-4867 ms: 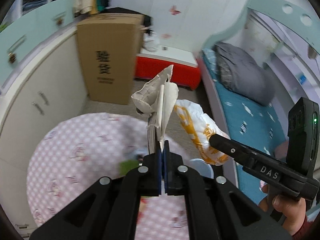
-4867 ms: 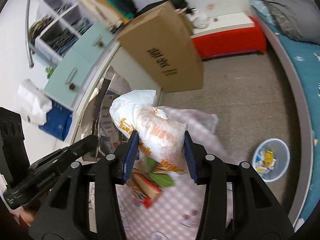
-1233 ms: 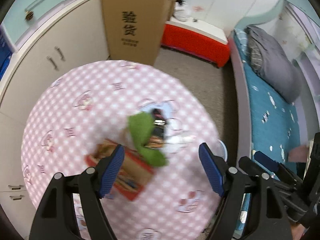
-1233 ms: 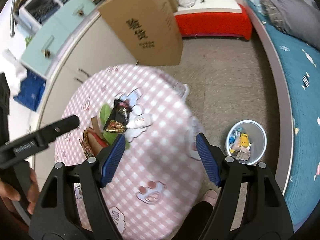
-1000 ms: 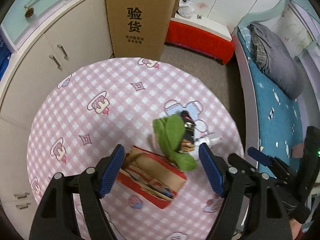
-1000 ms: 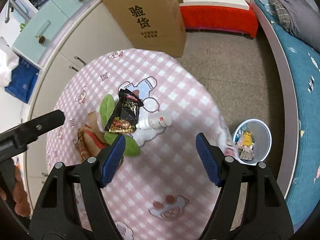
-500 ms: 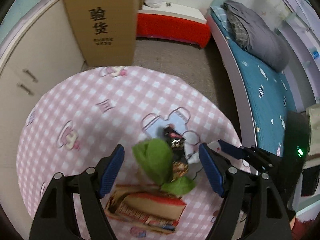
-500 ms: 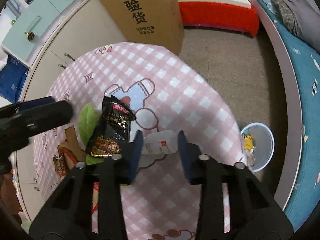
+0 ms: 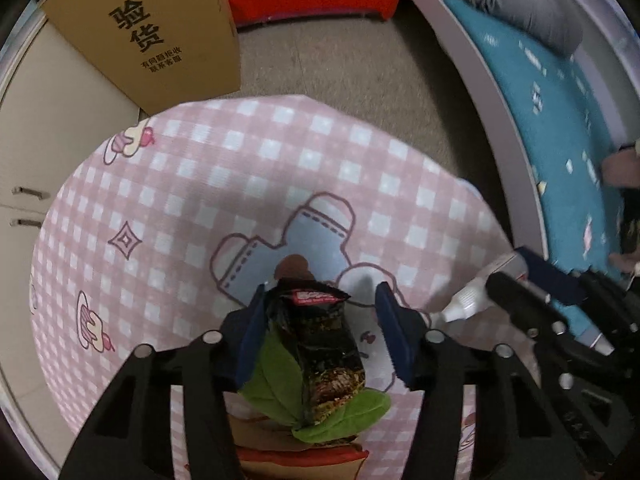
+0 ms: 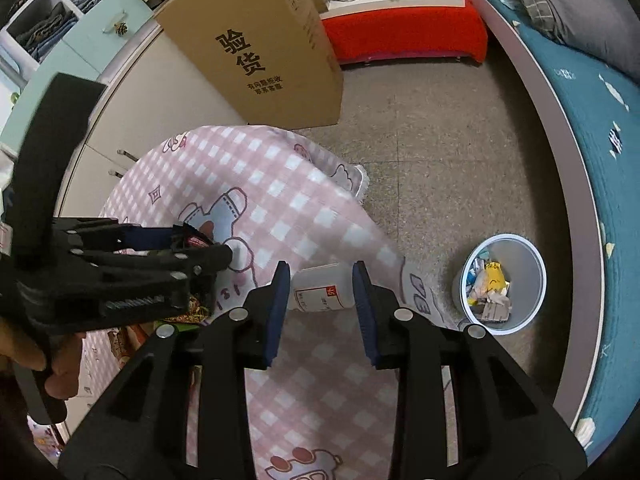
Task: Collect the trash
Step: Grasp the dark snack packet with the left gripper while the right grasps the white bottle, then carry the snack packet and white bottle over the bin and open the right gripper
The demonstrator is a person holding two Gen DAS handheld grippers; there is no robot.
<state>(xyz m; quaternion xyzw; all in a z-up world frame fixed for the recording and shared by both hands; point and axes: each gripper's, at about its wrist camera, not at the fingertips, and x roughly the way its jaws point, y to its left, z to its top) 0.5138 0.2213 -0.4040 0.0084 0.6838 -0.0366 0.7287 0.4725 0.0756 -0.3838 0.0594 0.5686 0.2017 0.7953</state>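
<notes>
A dark snack wrapper (image 9: 320, 340) lies on green leaves (image 9: 280, 376) on the pink checked table (image 9: 192, 184). My left gripper (image 9: 324, 332) points straight down around the wrapper and its jaws are closing. The left pad is against the wrapper and the right pad (image 9: 394, 336) stands a little off it. My right gripper (image 10: 322, 308) is shut on a white plastic bottle (image 10: 324, 286) near the table's right edge. In the left wrist view the bottle (image 9: 472, 304) sticks out of the right gripper's fingers. The left gripper (image 10: 200, 256) shows at the left of the right wrist view.
A pale blue trash bin (image 10: 500, 284) holding several scraps stands on the floor right of the table. A red-brown carton (image 9: 300, 456) lies under the leaves. A tall cardboard box (image 10: 260, 48) leans on the cabinets behind; a red bench (image 10: 404, 32) and a blue bed (image 10: 592, 120) lie beyond.
My left gripper has come down over the dark wrapper and its jaws have narrowed. My right gripper has shut on the white bottle and shifted it toward the table's edge.
</notes>
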